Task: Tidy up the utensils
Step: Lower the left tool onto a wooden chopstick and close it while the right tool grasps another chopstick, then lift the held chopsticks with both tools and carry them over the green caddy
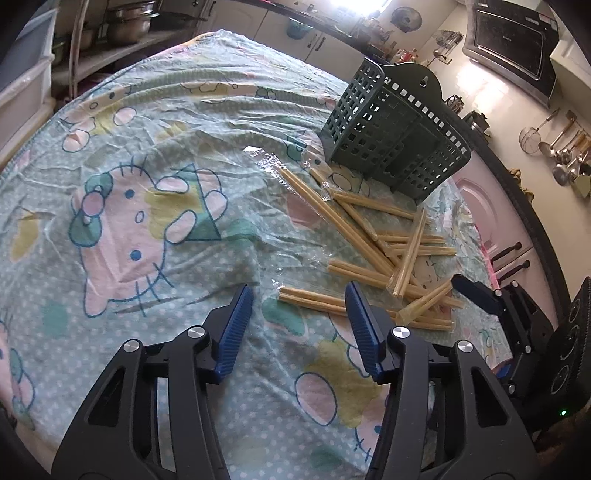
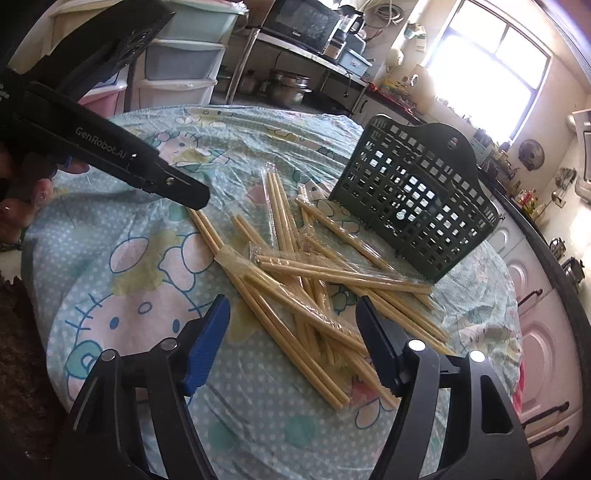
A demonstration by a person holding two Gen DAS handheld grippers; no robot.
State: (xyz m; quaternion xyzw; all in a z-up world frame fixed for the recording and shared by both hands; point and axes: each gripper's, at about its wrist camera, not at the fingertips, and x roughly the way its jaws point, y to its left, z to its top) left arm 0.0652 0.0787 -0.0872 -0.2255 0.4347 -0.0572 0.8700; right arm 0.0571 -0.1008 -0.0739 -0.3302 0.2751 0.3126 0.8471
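Note:
Several pairs of wooden chopsticks in clear plastic sleeves (image 1: 384, 254) lie in a loose pile on the Hello Kitty tablecloth (image 1: 140, 221); the pile also shows in the right wrist view (image 2: 306, 295). A dark green slotted utensil basket (image 1: 399, 136) stands behind the pile, also in the right wrist view (image 2: 417, 195). My left gripper (image 1: 299, 291) is open and empty, just above the nearest chopstick pair. My right gripper (image 2: 291, 306) is open and empty over the near end of the pile. It shows at the right edge of the left wrist view (image 1: 480, 295); the left gripper's body (image 2: 110, 147) shows in the right wrist view.
The round table's edge curves near pink cabinet doors (image 1: 495, 218) on the right. A shelf with steel pots (image 1: 129, 22) and plastic drawers (image 2: 184, 55) stand behind the table. A microwave (image 1: 513, 48) and hanging ladles (image 1: 565, 147) line the wall.

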